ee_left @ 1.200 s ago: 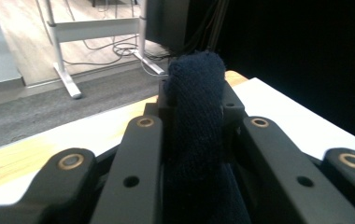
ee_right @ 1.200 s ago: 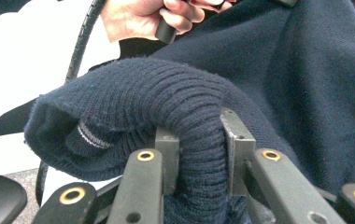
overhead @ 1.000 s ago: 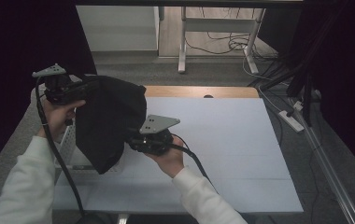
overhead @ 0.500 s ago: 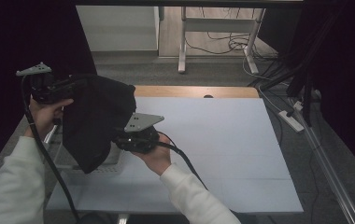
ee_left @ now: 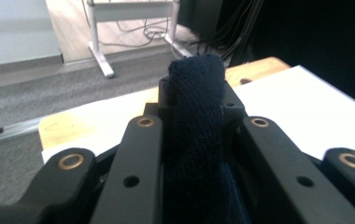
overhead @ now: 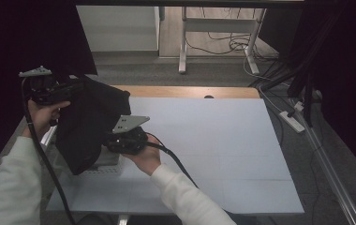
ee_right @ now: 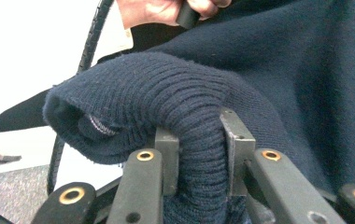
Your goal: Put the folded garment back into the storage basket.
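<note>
A white table point(overhead: 223, 154) with a wooden far edge stands on grey floor, dark curtains at both sides and a desk frame behind. At the left, off the table's left edge, the left gripper point(overhead: 73, 87) is pinched on a fold of a dark blue knitted garment point(overhead: 89, 124); in the left gripper view the bunched knit point(ee_left: 196, 121) stands squeezed between the two jaws. The garment hangs from there down over the table's near left corner, covering a pale perforated thing whose kind I cannot tell. Further right, the right gripper point(overhead: 109, 144) clamps the garment's lower edge; in the right gripper view a ribbed roll of cloth point(ee_right: 175, 107) bulges over jaws pressed onto it, with the other hand point(ee_right: 166, 9) above. Compared with a second ago, both grippers and the garment have shifted leftward and slightly lower, and both grips are unchanged.
</note>
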{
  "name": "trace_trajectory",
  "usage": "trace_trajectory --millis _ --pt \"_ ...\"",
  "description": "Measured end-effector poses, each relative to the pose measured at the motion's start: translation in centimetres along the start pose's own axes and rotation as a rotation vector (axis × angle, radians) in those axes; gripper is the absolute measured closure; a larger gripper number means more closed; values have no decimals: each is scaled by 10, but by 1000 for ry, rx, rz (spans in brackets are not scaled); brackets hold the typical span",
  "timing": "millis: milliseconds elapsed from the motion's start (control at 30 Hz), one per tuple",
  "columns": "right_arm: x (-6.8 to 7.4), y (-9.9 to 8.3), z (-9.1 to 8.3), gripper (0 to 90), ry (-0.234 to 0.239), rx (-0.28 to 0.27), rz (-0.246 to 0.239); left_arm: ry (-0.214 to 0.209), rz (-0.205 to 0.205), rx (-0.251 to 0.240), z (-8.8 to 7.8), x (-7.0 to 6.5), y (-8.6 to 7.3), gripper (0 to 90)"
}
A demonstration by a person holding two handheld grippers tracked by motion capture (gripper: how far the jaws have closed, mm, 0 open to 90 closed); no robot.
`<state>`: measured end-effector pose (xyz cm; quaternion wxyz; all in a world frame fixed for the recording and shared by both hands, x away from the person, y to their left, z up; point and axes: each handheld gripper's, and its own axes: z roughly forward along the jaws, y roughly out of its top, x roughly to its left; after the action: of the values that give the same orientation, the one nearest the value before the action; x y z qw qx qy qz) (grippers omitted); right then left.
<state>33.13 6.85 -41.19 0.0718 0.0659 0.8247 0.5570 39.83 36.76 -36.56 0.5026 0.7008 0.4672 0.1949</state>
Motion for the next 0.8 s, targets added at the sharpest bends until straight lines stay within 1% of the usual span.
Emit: trace_trajectory --millis 133,267,300,433,533,700,800 --pt "-1 -5 8 724 10 20 9 11 -14 24 9 8 -6 761" --pt "-1 -8 14 724 24 27 19 14 -30 40 12 14 -10 761" --pt "-1 -9 16 724 25 28 17 18 -28 44 12 15 -11 761" --pt "0 -12 20 724 36 43 19 26 -22 64 13 18 -18 761" --pt "2 -13 22 724 41 47 17 25 -27 61 10 19 -21 761" --pt "8 -8 21 724 52 35 6 30 -12 52 2 16 -20 761" --pt "11 -5 19 724 54 23 -1 30 -5 57 3 15 -19 761"
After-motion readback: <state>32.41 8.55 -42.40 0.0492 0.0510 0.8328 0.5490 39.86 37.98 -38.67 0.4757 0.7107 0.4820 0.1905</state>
